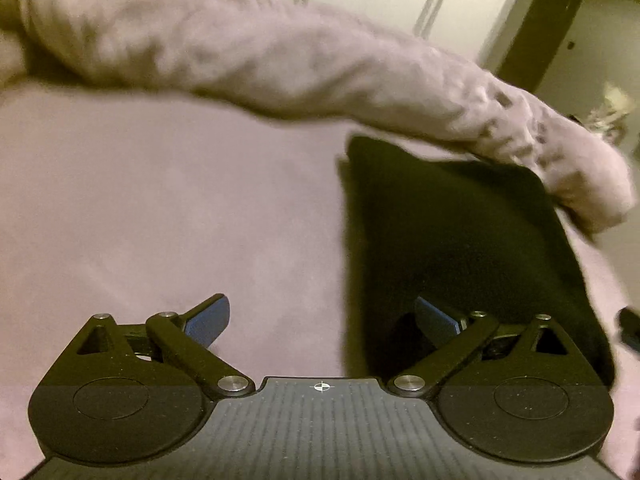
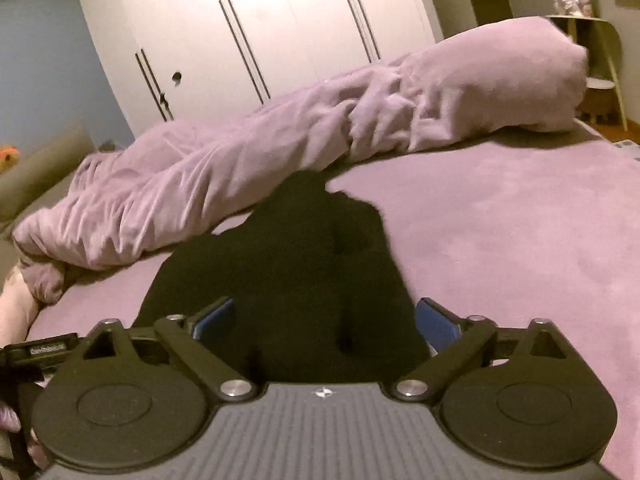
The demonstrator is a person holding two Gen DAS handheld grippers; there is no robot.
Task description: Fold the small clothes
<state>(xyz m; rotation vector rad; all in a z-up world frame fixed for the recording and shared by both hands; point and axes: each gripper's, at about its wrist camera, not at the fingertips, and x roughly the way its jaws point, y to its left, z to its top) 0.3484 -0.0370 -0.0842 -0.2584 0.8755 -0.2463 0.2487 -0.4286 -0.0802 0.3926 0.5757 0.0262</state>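
A black garment lies flat on the purple bed sheet, to the right of centre in the left wrist view. My left gripper is open and empty; its right finger is over the garment's near left edge, its left finger over bare sheet. In the right wrist view the same black garment stretches away from me towards the rolled duvet. My right gripper is open and empty, with the garment's near end between its blue pads.
A rolled purple duvet lies across the bed behind the garment and over its far edge; it also shows in the left wrist view. White wardrobe doors stand behind. A small side table is at the far right.
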